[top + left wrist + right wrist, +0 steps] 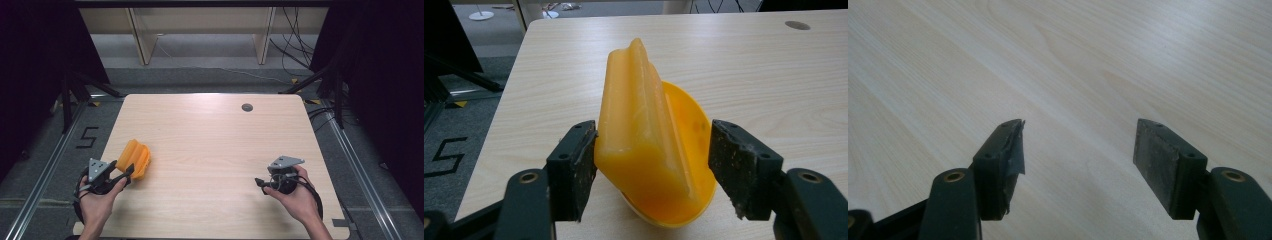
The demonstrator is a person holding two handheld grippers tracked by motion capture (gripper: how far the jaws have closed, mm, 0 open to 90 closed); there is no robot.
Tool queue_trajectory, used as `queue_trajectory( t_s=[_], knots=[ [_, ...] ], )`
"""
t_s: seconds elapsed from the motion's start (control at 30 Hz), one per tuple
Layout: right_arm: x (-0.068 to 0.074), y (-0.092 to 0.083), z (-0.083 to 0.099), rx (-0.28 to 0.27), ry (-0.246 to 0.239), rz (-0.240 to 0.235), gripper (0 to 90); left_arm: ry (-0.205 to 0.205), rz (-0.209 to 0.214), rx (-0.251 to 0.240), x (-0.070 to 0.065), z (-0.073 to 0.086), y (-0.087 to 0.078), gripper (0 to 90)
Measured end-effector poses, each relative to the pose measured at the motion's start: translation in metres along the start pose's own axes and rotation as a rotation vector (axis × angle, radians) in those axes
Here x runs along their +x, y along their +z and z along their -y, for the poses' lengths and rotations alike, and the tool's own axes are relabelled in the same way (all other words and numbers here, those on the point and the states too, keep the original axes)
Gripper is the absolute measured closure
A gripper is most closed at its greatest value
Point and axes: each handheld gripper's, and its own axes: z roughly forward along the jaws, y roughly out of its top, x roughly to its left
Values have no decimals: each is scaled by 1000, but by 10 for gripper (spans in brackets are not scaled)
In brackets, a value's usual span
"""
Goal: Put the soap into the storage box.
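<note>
**Left gripper closing in on the orange scoop**

The orange scoop (649, 150) lies near the left edge of the tabletop (210, 135), toward the person's side; the left gripper (125, 172) has it between its fingers (574, 165); these stand wide, one pad touching or just beside the scoop's flank, the other apart from it, so no grip is made yet; the step in hand looks like the grasp itself. The right gripper (261, 183) hangs over bare wood well apart from the scoop, its fingers (1168, 165) wide and empty. The next move likely calls for closing squarely on the ridged body, since the smooth curved plastic could slip or tip sideways.
</note>
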Motion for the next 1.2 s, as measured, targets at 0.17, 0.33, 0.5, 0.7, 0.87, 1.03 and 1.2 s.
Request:
queue_trajectory(
  t_s=[0.17,0.33,0.5,0.7,0.87,1.03,1.2],
  knots=[
    [0,0,0,1,5,2,375,5,-2,22,1,-1,-2,336],
    [0,0,0,3,3,1,374,-10,11,17,3,-1,-4,305],
    [0,0,0,3,9,3,374,-25,38,35,6,2,-10,289],
    [0,0,0,0,8,3,373,-22,60,45,11,9,-20,279],
    [-1,0,1,-6,4,7,373,1,96,80,23,20,-26,276],
    [-1,1,1,-21,5,11,372,6,124,103,35,38,-27,280],
    [0,1,0,-16,5,4,373,-27,175,129,35,42,-26,283]
  ],
)
